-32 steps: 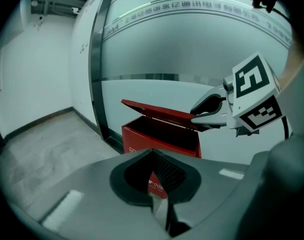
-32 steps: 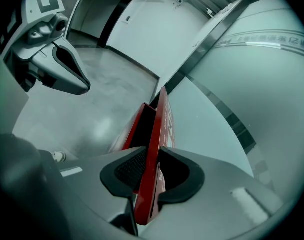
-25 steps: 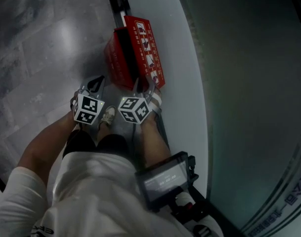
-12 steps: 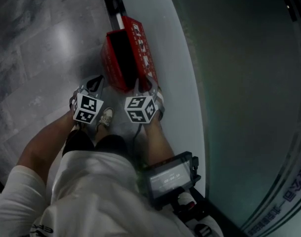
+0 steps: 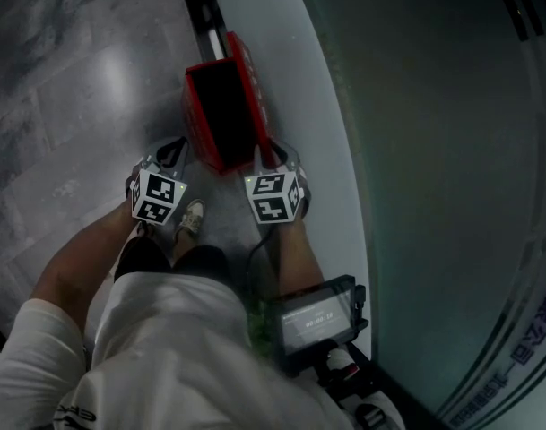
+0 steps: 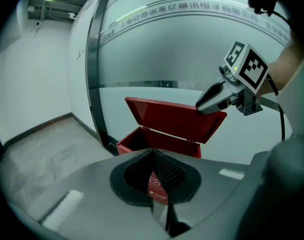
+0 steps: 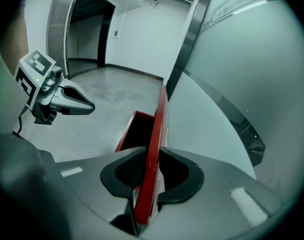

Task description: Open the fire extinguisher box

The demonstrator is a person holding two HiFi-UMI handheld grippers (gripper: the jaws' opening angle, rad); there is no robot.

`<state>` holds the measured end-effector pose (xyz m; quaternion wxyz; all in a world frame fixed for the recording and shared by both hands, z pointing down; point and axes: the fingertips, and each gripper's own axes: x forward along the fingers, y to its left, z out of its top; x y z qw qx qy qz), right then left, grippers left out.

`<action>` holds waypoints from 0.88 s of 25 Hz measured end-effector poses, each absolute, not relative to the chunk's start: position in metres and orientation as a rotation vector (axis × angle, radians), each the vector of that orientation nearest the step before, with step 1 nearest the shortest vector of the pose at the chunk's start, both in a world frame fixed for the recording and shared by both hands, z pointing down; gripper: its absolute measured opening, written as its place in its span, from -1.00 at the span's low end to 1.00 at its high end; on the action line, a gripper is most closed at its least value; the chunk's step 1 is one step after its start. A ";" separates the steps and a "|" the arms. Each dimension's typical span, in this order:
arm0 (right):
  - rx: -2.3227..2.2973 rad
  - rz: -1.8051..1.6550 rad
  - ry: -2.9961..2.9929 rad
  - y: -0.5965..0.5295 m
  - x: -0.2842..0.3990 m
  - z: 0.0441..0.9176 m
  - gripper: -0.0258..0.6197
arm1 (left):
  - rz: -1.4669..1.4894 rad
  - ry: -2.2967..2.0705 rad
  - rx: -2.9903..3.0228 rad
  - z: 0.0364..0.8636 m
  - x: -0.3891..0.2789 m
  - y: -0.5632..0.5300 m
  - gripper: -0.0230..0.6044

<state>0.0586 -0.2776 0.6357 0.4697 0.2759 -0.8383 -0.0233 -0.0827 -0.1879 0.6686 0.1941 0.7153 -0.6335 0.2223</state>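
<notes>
The red fire extinguisher box (image 5: 221,115) stands on the floor against the wall, its dark inside showing. Its lid (image 5: 258,115) stands nearly upright on the wall side. My right gripper (image 5: 274,158) is shut on the lid's free edge; in the right gripper view the red lid (image 7: 155,129) runs edge-on between the pads of that gripper (image 7: 151,156). My left gripper (image 5: 172,150) hangs to the left of the box, shut and empty. In the left gripper view that gripper (image 6: 154,156) points at the box (image 6: 156,143) under the raised lid (image 6: 176,121).
A frosted curved glass wall (image 5: 407,150) runs along the right, with a dark metal post (image 6: 94,84) behind the box. Grey stone floor (image 5: 66,106) spreads to the left. My shoe (image 5: 193,215) is just before the box, and a screen device (image 5: 317,316) hangs at my waist.
The lid has swung up from a slant to nearly upright, exposing the box's inside. My right gripper moved right with it. The left gripper stayed put.
</notes>
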 end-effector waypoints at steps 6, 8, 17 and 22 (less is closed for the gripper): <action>0.700 0.019 -2.066 -0.298 0.071 0.626 -0.64 | 0.626 -1.785 2.012 0.661 -0.087 -0.194 -0.92; 0.730 0.044 -2.062 -0.307 0.078 0.623 -0.65 | 0.626 -1.788 2.016 0.657 -0.088 -0.198 -0.92; 0.844 0.033 -2.009 -0.352 0.106 0.617 -0.64 | 0.639 -1.800 2.022 0.649 -0.087 -0.208 -0.92; 0.900 -0.028 -1.950 -0.369 0.116 0.621 -0.64 | 0.647 -1.801 2.017 0.649 -0.088 -0.209 -0.92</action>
